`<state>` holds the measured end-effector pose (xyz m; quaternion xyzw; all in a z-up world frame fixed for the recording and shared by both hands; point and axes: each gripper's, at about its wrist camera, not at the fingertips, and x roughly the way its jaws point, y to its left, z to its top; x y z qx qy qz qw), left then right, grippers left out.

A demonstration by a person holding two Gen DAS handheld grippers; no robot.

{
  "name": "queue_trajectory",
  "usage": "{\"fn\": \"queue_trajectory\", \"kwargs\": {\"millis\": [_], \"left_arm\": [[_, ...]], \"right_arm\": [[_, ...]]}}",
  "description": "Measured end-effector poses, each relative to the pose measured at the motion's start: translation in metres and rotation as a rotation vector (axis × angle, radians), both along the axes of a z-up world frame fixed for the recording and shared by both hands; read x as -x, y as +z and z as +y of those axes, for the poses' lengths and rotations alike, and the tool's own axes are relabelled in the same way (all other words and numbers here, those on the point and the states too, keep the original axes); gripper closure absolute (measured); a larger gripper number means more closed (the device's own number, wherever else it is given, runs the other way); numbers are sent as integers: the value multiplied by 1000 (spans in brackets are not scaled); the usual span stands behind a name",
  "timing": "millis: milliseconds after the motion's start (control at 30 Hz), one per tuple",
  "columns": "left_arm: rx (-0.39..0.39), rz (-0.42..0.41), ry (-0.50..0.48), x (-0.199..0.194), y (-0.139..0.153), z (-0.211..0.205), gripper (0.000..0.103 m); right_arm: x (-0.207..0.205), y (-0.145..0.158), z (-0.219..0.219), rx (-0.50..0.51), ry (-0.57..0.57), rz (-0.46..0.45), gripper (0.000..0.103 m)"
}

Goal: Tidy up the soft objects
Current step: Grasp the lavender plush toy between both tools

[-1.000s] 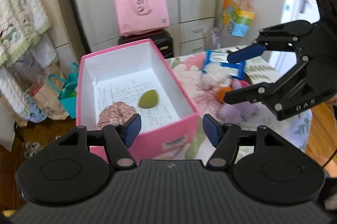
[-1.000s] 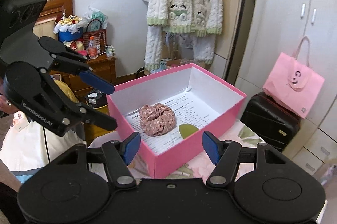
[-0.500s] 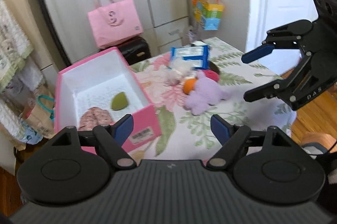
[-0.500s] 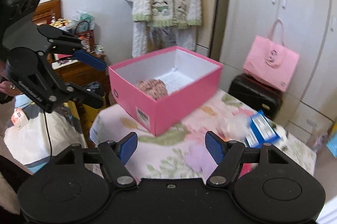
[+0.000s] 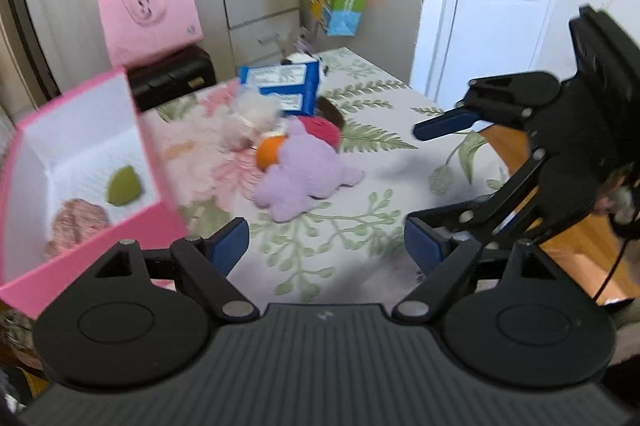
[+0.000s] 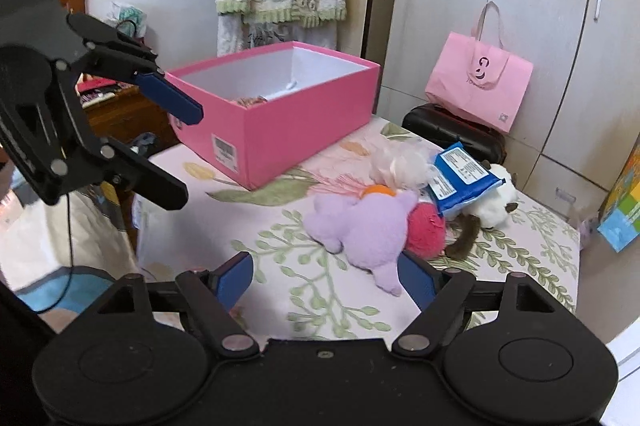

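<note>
Left gripper [image 5: 326, 250]: jaws wide, just been opening further, nothing between them; it hangs over bare floral tablecloth [image 5: 360, 226]. Right gripper [image 6: 326, 280]: also spread wide, jaws just been opening, empty; the purple plush [image 6: 360, 226] lies just beyond its tips, apart from the pads.

Soft pile sits mid-table toward the far edge: purple plush in front, an orange ball [image 5: 267, 151] touching it and half hidden behind, a red-pink ball [image 6: 426, 232] tucked against its side. A white fluffy item [image 6: 398, 163] is blurred, its shape unclear. The blue packet [image 6: 460, 175] lies across a white-and-brown plush [image 6: 494, 199], covering most of it.

Pink box [image 6: 280, 121] stands at the table's left edge, open. Inside, seen from the left wrist: a floral fabric bundle [image 5: 78, 222] partly cut off by the near wall, and a green piece [image 5: 123, 179]. The right wrist view shows only a sliver of the bundle above the rim.
</note>
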<state>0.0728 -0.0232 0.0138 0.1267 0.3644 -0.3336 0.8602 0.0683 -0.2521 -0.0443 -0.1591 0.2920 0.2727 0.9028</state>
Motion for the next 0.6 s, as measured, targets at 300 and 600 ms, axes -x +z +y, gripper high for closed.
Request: {"fn": "queue_trajectory", "kwargs": {"millis": [300,600], "left_arm": [[122,65,92,-41,-48,-26,20],[177,54,274,-71,-86,-39,21]], "right_arm": [[-54,-48,-15,-116,40,-11,18],[-76,-77,0,-87,22,-71,18]]}}
